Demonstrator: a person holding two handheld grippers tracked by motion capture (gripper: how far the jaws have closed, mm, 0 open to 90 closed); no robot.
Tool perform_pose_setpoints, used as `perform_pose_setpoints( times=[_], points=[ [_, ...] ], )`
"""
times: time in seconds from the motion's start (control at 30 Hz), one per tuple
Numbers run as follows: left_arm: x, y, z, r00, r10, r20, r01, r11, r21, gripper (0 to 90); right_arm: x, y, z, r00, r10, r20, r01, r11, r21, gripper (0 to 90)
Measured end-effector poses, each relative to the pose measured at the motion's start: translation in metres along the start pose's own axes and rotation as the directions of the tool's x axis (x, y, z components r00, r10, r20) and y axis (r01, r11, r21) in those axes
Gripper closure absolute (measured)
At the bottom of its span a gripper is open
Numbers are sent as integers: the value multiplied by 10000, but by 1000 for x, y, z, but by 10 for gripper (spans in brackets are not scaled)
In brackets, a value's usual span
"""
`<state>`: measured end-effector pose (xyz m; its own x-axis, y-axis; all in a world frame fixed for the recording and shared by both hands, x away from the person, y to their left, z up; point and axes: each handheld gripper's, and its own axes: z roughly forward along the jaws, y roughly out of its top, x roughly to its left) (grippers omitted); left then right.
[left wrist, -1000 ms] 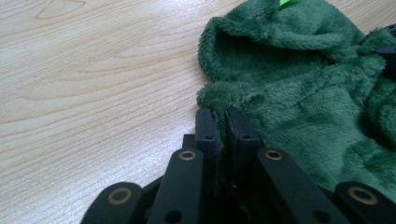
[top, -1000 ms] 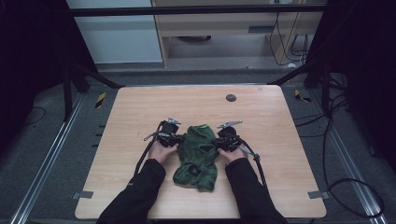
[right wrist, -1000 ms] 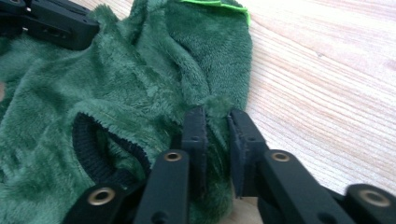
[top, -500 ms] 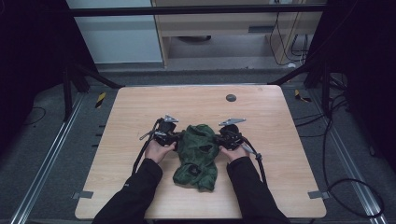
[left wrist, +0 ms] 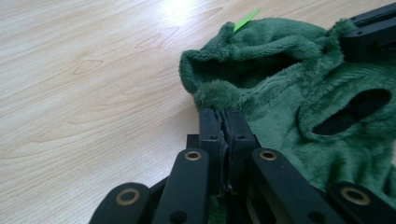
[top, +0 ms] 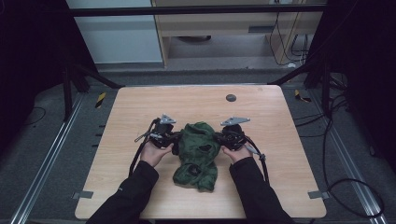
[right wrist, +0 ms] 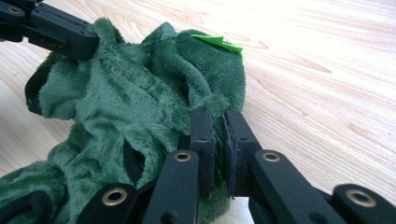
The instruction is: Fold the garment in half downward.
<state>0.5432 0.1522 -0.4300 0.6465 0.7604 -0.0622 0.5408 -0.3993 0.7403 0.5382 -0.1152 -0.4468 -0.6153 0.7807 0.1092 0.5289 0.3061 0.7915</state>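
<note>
A dark green fleece garment (top: 197,154) lies crumpled on the wooden table (top: 140,107), between my two grippers. My left gripper (top: 173,139) is shut on the garment's left edge; in the left gripper view its jaws pinch a fold of green fleece (left wrist: 219,95). My right gripper (top: 219,136) is shut on the right edge; in the right gripper view a tuft of fleece (right wrist: 212,100) sits between its jaws. A bright green tag (right wrist: 217,42) sticks out at the garment's top. Dark-lined holes (left wrist: 352,109) open in the fabric.
A small dark round disc (top: 230,98) is set in the table near its far edge. Cables (top: 261,161) trail from both grippers toward the person's sleeves (top: 130,196). Dark floor and metal rails (top: 42,163) surround the table.
Both grippers, holding the garment, have moved slightly away from the person and a little apart; the upper part of the cloth has spread wider.
</note>
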Motion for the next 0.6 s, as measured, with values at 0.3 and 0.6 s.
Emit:
perform_pose_setpoints(
  times=[0.3, 0.6],
  points=[
    [-8, -7, -19, 9997, 171, 196, -165, 9994, -306, 877, 8, -1, -12, 9994, -282, -209, 275, 9991, -318, 840],
    [-14, -16, -32, 9992, 255, 301, -243, 9989, -410, 877, 18, -3, -22, 9965, -739, -394, 716, 9959, -558, 839]
  ],
)
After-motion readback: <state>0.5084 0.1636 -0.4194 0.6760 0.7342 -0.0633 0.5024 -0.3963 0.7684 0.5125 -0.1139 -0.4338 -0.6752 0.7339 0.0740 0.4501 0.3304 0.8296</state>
